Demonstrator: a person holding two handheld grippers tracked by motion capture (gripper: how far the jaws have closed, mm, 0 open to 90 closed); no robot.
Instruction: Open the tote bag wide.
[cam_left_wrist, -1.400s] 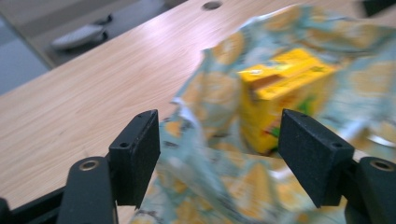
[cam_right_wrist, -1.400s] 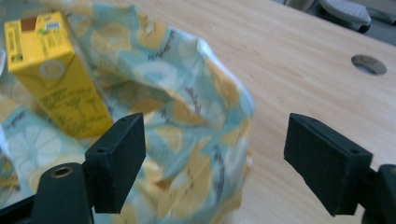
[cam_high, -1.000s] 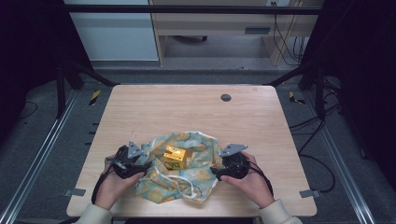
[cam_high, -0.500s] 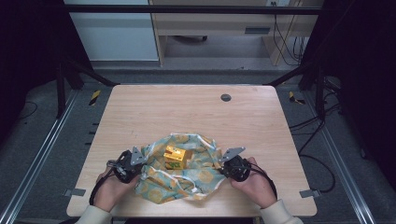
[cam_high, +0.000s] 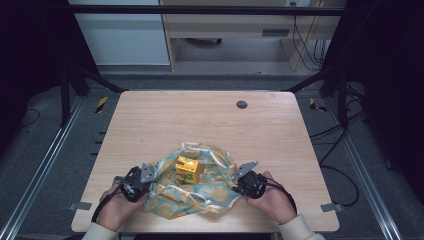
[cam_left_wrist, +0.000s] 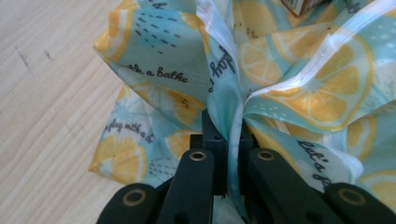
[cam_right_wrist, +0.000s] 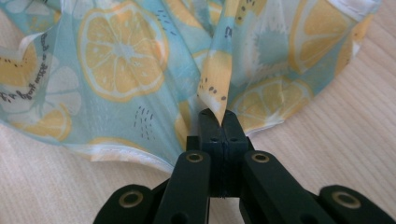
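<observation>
Both grippers have been pulled back toward the near edge since a second ago, jaws closing onto fabric. On the table (cam_high: 150, 120), the lemon-print cloth (cam_high: 200, 192) is being pinched left by the left gripper (cam_high: 145, 176) and right by the right gripper (cam_high: 239, 181). A yellow box (cam_high: 187, 169) is being cradled mid-cloth.

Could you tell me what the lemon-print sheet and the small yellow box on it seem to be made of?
Lemon-print sheet: probably thin woven fabric, matte, with soft gathered folds and white hemmed edges. Small yellow box: likely printed cardboard, with crisp corners and flat faces.
</observation>
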